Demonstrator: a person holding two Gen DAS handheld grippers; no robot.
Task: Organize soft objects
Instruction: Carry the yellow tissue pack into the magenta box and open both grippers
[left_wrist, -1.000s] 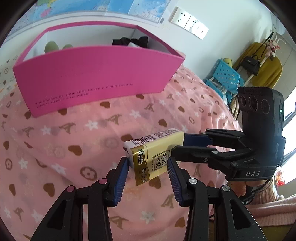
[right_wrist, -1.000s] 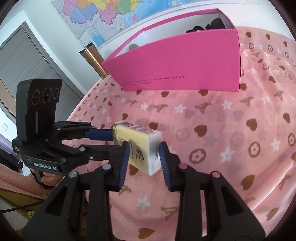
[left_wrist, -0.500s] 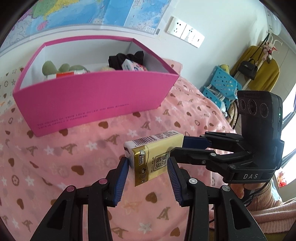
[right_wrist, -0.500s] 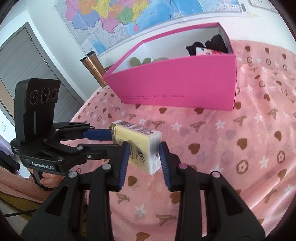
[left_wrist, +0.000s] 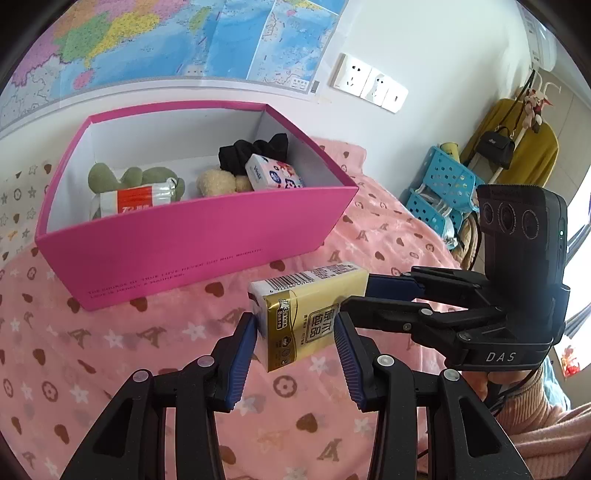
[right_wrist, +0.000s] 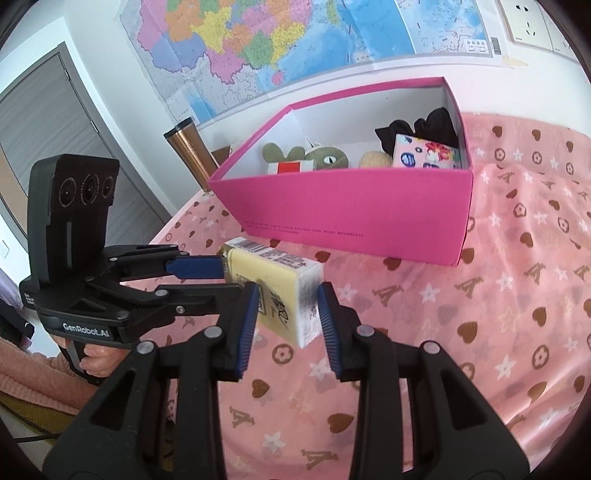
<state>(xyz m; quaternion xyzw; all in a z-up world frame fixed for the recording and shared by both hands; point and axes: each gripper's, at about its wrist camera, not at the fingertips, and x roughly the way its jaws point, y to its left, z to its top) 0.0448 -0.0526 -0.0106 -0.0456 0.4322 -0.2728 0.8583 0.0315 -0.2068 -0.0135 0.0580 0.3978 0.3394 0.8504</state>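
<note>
**Tissue pack shared between two tongs, box ahead**

While both of us grip it, the yellow tissue pack (left_wrist: 310, 314) hangs clear above the pink sheet (left_wrist: 110, 350), the left gripper (left_wrist: 295, 343) clamping one end and the right gripper (right_wrist: 286, 312) the other. Ahead of both tongs sits the pink box (left_wrist: 192, 236). We judge the pack light, squashy and film-slick, probably best pinched across its broad faces, gently.

The pink box's (left_wrist: 199, 236) near wall hides the lower parts of the soft toys (left_wrist: 136, 179) inside.
</note>
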